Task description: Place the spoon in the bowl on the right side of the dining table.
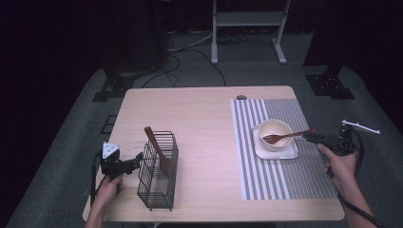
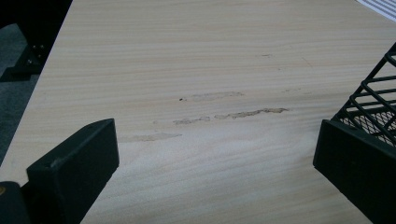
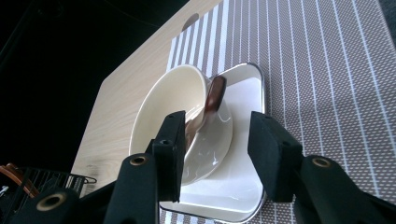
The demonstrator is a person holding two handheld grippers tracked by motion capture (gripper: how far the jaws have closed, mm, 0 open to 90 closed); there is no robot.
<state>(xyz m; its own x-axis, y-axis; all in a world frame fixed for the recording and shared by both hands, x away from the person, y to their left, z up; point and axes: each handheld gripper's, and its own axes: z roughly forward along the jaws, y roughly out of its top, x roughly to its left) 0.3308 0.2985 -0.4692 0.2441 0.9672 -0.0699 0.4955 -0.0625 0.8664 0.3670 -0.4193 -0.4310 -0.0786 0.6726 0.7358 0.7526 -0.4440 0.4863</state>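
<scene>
We log: dark wooden slotted spoon point(image 1: 285, 137) lying in cream round bowl point(image 1: 275, 134) on white square plate point(image 1: 290, 152), handle end over the rim twd right gripper point(image 1: 310, 137) — jaws apart, nothing clamped. Left gripper point(image 1: 140, 159) — jaws wide apart beside black wire basket point(image 1: 158, 172).

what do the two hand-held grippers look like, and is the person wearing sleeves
Both are black. The left hand-held gripper carries a grey three-cornered plate and trails a black cable. The right hand-held gripper also trails a black cable; its blocky jaws have brass-coloured pivots. No sleeves show: the forearms are bare.
</scene>
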